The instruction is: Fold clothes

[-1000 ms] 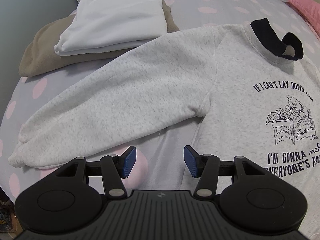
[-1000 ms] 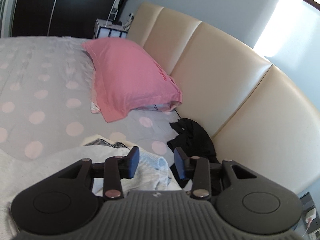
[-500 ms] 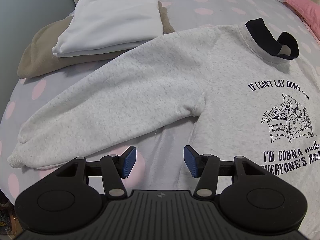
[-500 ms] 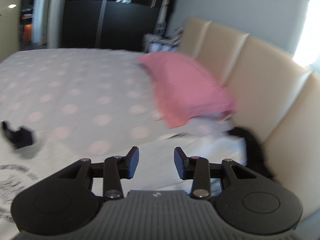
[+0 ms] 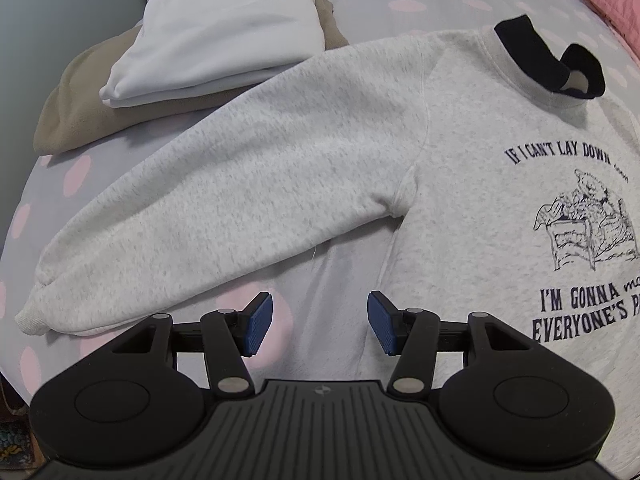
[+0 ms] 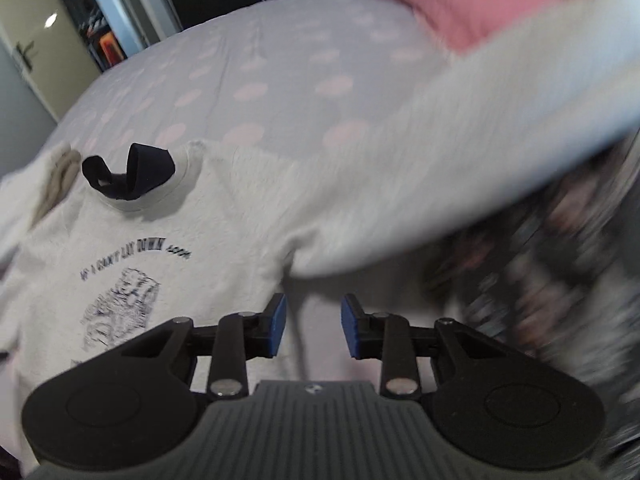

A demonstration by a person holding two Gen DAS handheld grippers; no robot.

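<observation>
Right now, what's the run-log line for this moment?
fold clothes | sweatshirt flat on bed | left gripper open, empty | right gripper open, empty | folded pile beside

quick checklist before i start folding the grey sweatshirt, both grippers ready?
1. Left gripper open and empty: ok, jaws apart, nothing between them.
2. Right gripper open and empty: ok, jaws apart.
3. Grey sweatshirt lying flat, print side up: ok.
4. Sleeve spread out and free to grab: ok, it lies straight on the bedsheet with the cuff in view.
5. Folded stack clear of the sweatshirt: cannot tell, the shoulder lies right at its edge.
6. Other sleeve laid out: cannot tell, the right wrist view is blurred.
</observation>
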